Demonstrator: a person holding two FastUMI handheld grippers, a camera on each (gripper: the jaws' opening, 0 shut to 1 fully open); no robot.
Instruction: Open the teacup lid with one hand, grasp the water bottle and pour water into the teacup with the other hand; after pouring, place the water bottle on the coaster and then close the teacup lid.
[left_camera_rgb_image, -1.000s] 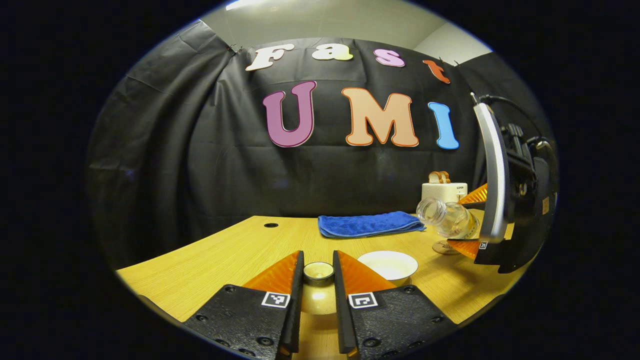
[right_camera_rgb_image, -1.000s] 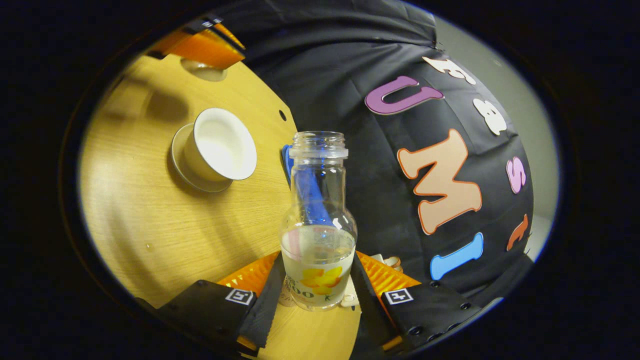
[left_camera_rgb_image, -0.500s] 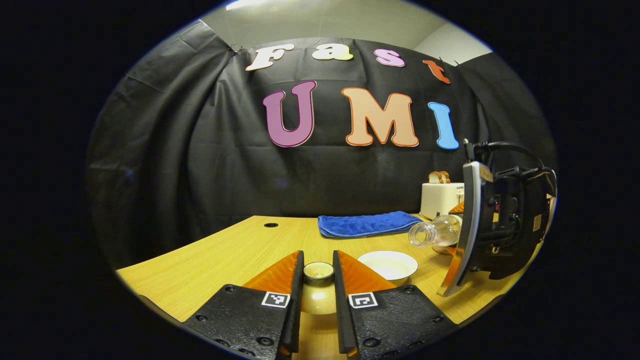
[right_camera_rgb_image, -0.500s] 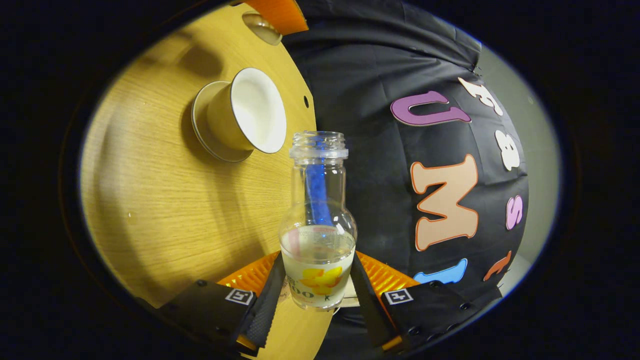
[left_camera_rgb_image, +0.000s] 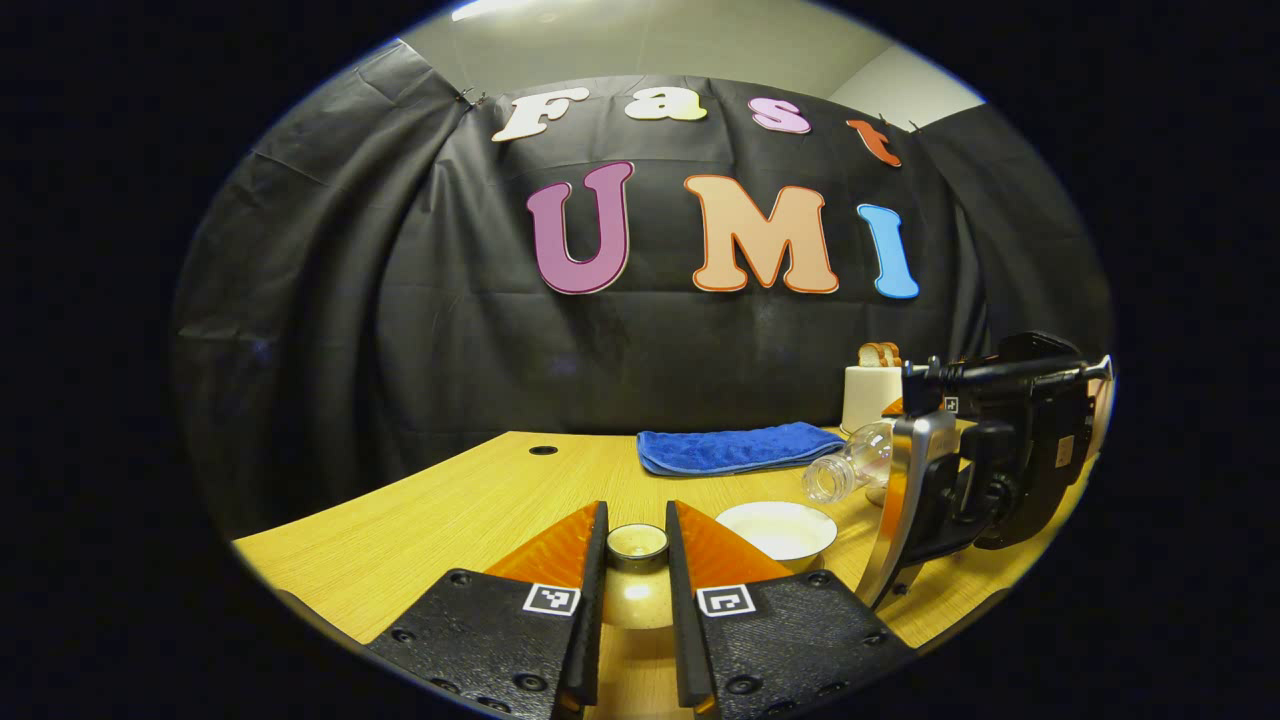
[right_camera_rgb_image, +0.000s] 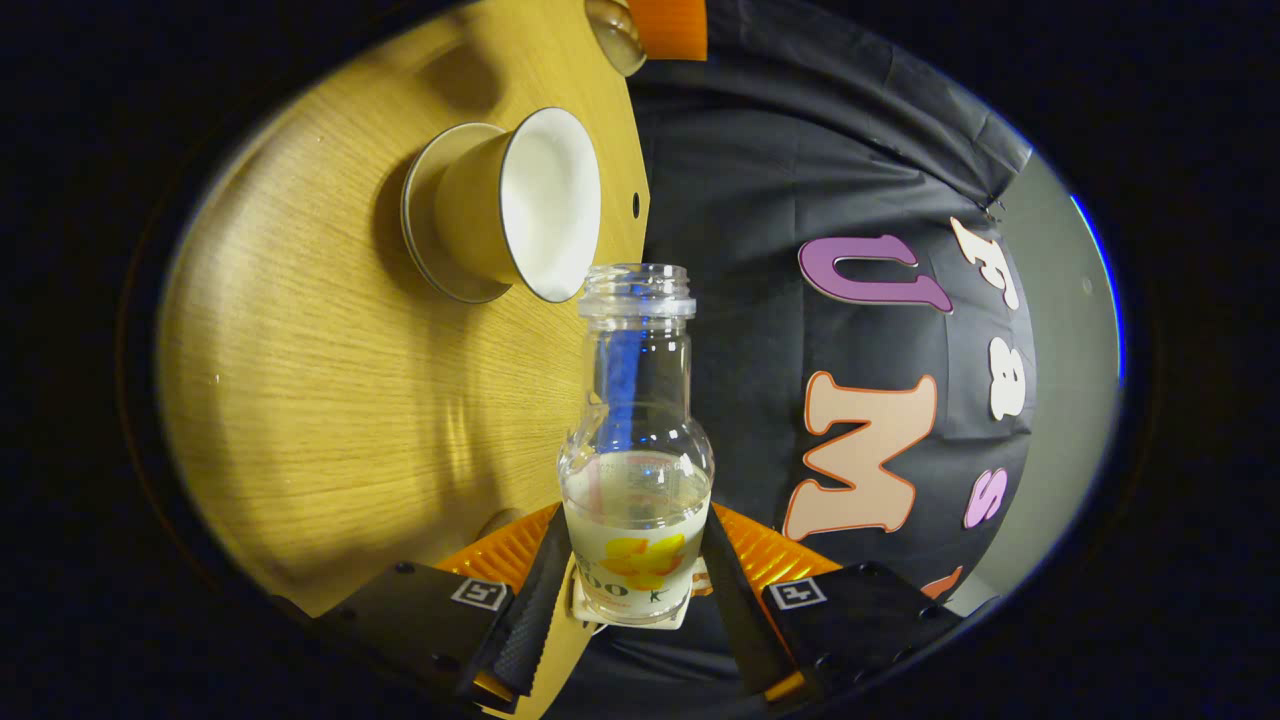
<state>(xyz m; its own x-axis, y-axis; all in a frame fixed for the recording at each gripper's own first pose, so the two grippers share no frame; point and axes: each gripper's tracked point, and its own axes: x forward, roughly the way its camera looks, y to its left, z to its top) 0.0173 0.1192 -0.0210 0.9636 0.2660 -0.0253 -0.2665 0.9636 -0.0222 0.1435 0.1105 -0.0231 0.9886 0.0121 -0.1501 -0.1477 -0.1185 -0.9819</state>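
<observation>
Left gripper view: we see left gripper (left_camera_rgb_image: 636, 560) pinching the lifted lid (left_camera_rgb_image: 638, 543), right gripper (right_camera_rgb_image: 635, 590) clamping tipped water bottle (right_camera_rgb_image: 637, 470) near open teacup (right_camera_rgb_image: 520, 205) — pour, coaster placement, closing remain.

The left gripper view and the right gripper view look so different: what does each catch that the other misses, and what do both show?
Left gripper view alone: the toaster, and the lid knob pinched between the left gripper fingers.

Right gripper view alone: the water bottle's flower label, the water in its base, and the right gripper clamping it.

Both: the tilted water bottle, the open teacup, the blue towel and the wooden table.
</observation>
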